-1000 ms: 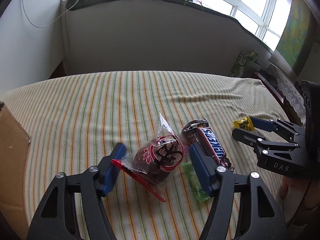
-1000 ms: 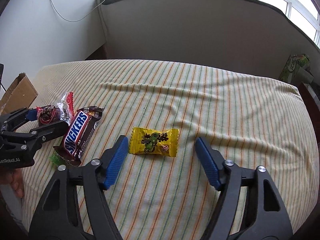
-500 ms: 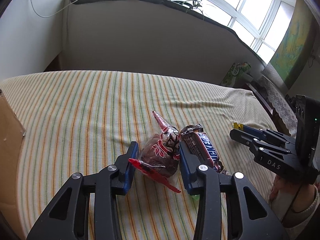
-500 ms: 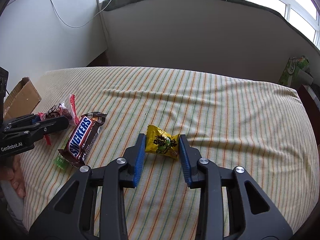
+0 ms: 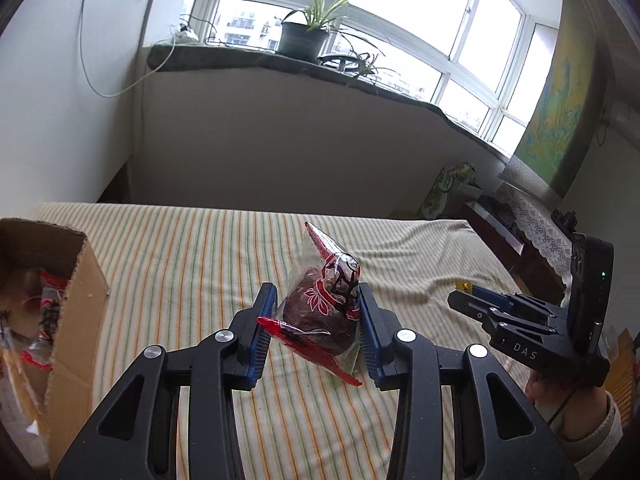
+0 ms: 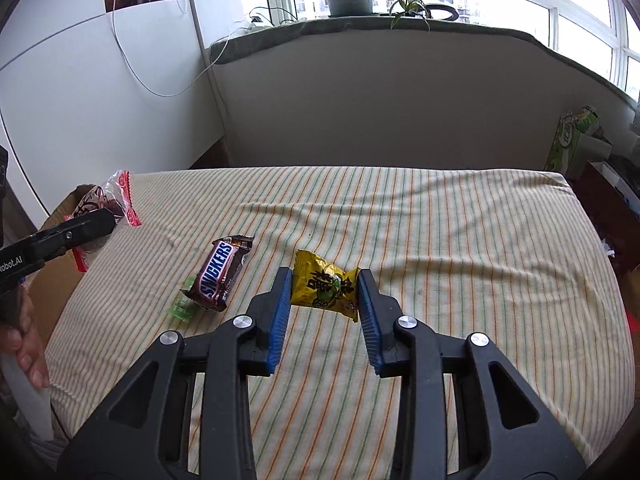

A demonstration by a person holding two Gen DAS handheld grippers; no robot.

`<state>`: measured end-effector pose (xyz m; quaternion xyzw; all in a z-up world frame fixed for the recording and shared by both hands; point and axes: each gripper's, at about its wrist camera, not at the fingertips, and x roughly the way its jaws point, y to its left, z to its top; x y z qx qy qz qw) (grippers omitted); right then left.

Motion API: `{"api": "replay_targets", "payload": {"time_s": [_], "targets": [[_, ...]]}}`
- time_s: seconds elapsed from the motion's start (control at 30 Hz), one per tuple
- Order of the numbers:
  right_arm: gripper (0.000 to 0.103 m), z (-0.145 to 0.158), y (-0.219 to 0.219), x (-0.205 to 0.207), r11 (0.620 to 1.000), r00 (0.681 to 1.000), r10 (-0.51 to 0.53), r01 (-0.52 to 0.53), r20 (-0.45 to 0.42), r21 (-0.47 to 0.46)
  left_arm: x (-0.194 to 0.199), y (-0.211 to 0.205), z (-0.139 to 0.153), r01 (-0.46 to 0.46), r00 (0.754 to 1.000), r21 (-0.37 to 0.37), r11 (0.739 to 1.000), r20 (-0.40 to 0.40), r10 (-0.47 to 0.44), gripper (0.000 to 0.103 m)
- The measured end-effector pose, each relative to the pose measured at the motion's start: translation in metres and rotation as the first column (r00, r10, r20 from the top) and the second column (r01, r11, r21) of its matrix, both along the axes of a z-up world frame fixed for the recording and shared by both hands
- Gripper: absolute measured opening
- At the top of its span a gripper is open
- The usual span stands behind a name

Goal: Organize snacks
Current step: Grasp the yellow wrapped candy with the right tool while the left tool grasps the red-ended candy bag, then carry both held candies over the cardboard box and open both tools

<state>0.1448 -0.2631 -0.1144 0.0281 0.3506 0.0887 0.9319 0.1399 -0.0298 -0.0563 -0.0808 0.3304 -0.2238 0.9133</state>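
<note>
Between my left claw's [image 5: 318,312] blue pads sits the clear-and-red snack bag [image 5: 324,304], pinched at its dark, bulging middle and lifted off the striped cloth [image 5: 180,272]; the jaws have just been closing and now press the wrapper from both sides. Off to that claw's left stands the cardboard box [image 5: 76,300], its near wall torn, with similar red-trimmed packets already inside. My right claw [image 6: 323,292] has likewise just been closing, and it now squeezes the yellow candy packet [image 6: 326,286] narrowly, raised clear of the cloth. To the left of that claw, well apart from it, the Snickers bar [image 6: 220,274] lies flat with a small green sweet [image 6: 182,307] touching its near end; both wait untouched.

I judge the step in hand to be carrying both snacks to the box. To do it well, I should keep the pinch steady, since the slick film could slide if I loosen. The bag's red sealed edge sticks out below my left pads, so I should pass high over the box wall rather than snag it. My right claw ought to follow behind, not cross the left.
</note>
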Motion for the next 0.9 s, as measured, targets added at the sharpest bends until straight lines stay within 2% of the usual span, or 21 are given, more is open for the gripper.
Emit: {"api": "replay_targets", "payload": {"time_s": [0.2,0.4,0.6,0.9], "targets": [[0.034,0.055,0.008,-0.033,1.000,0.994,-0.001,0.003,0.108,-0.020,-0.036,0.007,0.038,0.006,0.995,-0.005,1.000,0.102,-0.005,0.038],[0.034,0.091,0.020,-0.069,0.999,0.983,-0.003,0.010,0.182,-0.037,-0.065,0.024,0.052,-0.004,0.989,-0.024,1.000,0.145,0.008,0.038],[0.034,0.101,0.039,-0.090,0.999,0.981,0.016,-0.008,0.192,-0.040,-0.077,0.049,0.047,-0.035,0.989,-0.057,0.998,0.141,0.043,0.038],[0.034,0.089,0.111,-0.072,0.989,0.978,0.143,-0.133,0.153,-0.071,-0.082,0.107,0.024,-0.137,0.984,-0.092,0.986,0.099,0.146,0.038]]}}
